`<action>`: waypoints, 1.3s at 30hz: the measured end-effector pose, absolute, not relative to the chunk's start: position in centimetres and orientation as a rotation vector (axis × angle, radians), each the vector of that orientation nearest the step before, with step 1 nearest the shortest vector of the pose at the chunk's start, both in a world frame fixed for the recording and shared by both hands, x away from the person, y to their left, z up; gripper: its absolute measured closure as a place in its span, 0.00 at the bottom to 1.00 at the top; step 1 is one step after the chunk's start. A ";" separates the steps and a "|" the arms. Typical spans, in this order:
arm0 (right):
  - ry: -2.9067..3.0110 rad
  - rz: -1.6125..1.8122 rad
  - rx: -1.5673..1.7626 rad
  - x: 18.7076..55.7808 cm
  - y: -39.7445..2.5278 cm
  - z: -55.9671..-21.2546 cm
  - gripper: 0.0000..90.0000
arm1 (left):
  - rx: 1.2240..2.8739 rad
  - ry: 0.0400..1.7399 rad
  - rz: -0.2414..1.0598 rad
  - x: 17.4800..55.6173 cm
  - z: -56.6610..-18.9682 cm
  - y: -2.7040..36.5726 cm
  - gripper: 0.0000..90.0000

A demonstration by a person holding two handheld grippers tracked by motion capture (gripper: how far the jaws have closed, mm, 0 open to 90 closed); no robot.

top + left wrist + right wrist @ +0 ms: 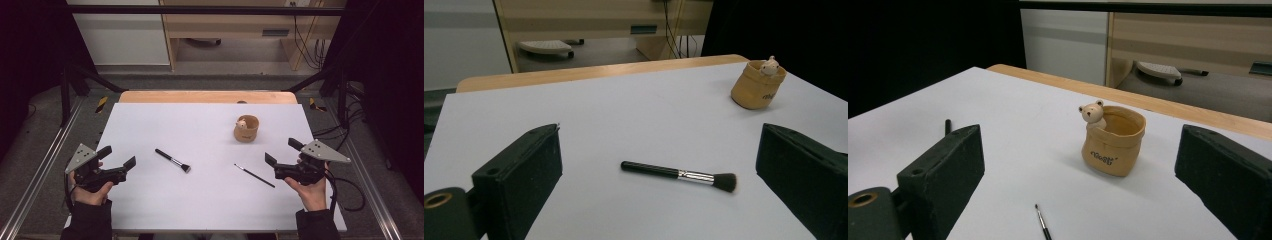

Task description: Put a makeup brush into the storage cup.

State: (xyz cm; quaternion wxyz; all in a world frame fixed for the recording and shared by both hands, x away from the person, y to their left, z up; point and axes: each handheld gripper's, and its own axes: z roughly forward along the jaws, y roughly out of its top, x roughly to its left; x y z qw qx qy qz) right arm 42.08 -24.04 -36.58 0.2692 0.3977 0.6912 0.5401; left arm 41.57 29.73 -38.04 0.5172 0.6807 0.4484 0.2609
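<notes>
Both grippers are hanging wide open and empty, the left gripper facing the makeup brush, the right gripper beside the thin brush. Both brushes are lying flat on the table, within easy reach for loading into the cup behind them.

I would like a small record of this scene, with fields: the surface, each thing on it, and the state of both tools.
surface: white table, wooden edge at the far side
thick brush: black handle, metal ferrule, dark bristles, lying flat in front of the left tool
thin brush: slim, dark, lying flat near the right tool
pot: tan, upright, small bear figure at its rim, at the far right of the table
left tool: open, holds nothing, above the table
right tool: open, holds nothing, above the table
</notes>
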 end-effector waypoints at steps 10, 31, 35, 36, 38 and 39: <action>1.867 1.457 1.069 41.9 -24.3 -36.3 0.08 | 1.654 1.081 0.626 41.7 -38.4 29.4 0.04; 2.056 1.280 1.115 43.5 -21.4 -38.8 0.12 | 1.699 1.088 0.621 42.0 -39.2 28.7 0.05; 2.107 1.225 1.137 44.0 -20.9 -39.6 0.13 | 1.701 1.090 0.621 42.0 -39.3 28.6 0.05; 2.124 1.203 1.146 44.2 -20.8 -39.9 0.13 | 1.704 1.090 0.621 42.0 -39.3 28.6 0.05; 2.164 1.152 1.164 44.6 -20.5 -40.6 0.14 | 1.706 1.091 0.620 42.0 -39.3 28.5 0.05; 2.174 1.131 1.154 44.7 -20.3 -40.8 0.14 | 1.706 1.091 0.620 42.0 -39.3 28.5 0.05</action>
